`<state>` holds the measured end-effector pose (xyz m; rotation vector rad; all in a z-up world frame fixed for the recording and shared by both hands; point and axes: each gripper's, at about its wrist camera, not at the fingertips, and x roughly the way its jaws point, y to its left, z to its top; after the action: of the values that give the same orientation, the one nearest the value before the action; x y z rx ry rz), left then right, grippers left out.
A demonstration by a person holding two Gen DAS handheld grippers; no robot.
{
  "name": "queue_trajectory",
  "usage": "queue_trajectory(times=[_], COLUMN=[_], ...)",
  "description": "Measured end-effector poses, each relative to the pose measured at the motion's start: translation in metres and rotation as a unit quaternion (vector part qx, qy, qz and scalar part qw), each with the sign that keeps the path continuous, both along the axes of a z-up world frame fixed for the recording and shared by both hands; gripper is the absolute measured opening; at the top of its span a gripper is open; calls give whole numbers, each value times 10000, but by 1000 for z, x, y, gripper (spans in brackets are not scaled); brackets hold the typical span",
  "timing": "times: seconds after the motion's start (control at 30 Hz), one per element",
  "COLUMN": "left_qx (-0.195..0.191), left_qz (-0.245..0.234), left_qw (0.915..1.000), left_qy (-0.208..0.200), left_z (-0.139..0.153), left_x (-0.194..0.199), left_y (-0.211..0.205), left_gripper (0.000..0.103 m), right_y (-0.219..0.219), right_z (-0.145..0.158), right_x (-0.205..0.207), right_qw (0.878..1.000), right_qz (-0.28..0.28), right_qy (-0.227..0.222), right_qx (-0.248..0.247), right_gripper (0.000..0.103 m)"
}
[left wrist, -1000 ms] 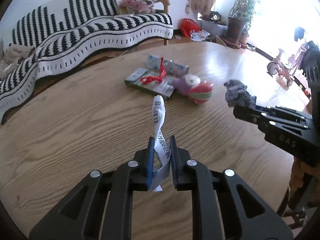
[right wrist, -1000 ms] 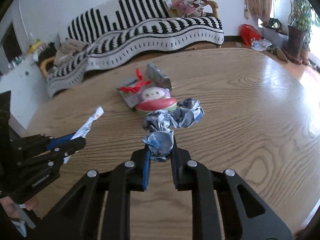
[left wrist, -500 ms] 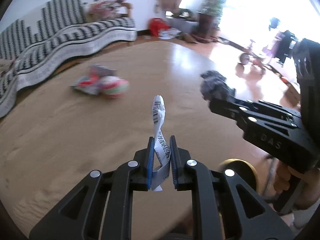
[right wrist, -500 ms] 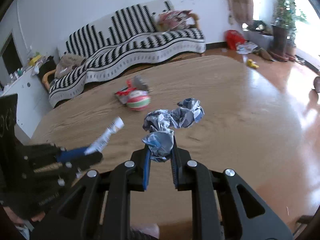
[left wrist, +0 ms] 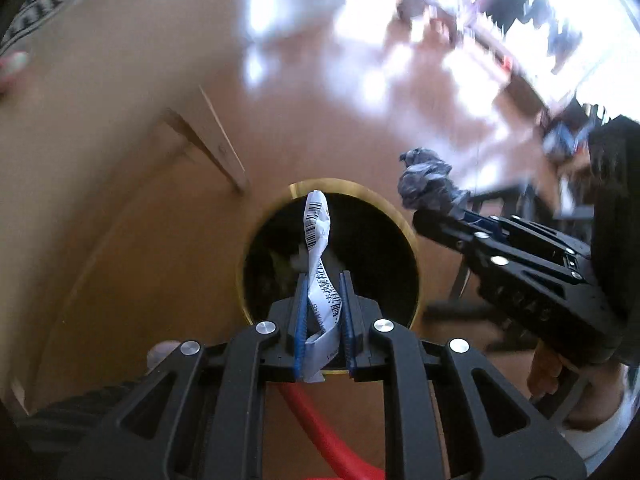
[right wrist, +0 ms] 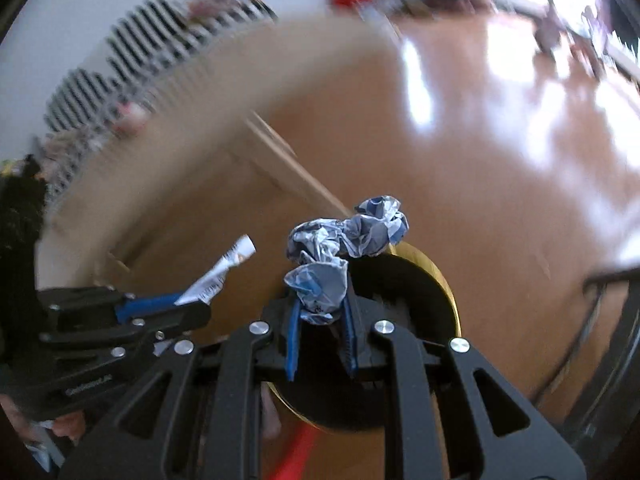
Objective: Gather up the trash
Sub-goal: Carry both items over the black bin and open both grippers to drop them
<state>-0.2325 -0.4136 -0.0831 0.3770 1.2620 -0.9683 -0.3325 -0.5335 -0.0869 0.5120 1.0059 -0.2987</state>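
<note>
My left gripper (left wrist: pixel 323 280) is shut on a twisted white paper strip with a barcode (left wrist: pixel 318 240). It hangs right over the dark mouth of a round bin with a gold rim (left wrist: pixel 404 216). My right gripper (right wrist: pixel 320 296) is shut on a crumpled grey-blue paper wad (right wrist: pixel 344 236), held over the same bin (right wrist: pixel 440 280). The right gripper with its wad (left wrist: pixel 424 184) shows at the right of the left wrist view, beside the bin. The left gripper with the strip (right wrist: pixel 218 276) shows at the left of the right wrist view.
The wooden table's underside and edge (left wrist: pixel 208 136) rise at the left of the bin. A red hose or cord (left wrist: pixel 320 432) lies on the shiny wooden floor (right wrist: pixel 500 160) below the grippers. A dark metal frame (right wrist: pixel 600 320) stands at the right. The background is motion-blurred.
Both grippers have swung down off the table to the floor bin, carrying the strip and the wad. The tabletop items have left the middle of the views.
</note>
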Motion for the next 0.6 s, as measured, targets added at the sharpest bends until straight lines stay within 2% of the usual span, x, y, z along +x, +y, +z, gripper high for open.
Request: queue_trajectory(times=[0.07, 0.17, 0.4, 0.6], left_qx=[189, 317, 324, 345], left_qz=[-68, -2, -109, 29], left_qw=[9996, 9981, 9978, 9975], left_qy=[176, 526, 561, 613], left_z=[-29, -56, -68, -68], left_x=[-9, -14, -16, -9], left_y=[-9, -16, -24, -18], left_gripper=[14, 14, 14, 14], right_y=[-9, -13, -17, -26], right_z=[-38, -64, -80, -82], right_x=[-16, -30, -34, -26], right_qw=[9984, 9960, 9943, 9932], right_qz=[-224, -365, -372, -412], right_qy=[288, 498, 653, 678], right_qx=[431, 643, 763, 847], right_gripper=[18, 18, 18, 18])
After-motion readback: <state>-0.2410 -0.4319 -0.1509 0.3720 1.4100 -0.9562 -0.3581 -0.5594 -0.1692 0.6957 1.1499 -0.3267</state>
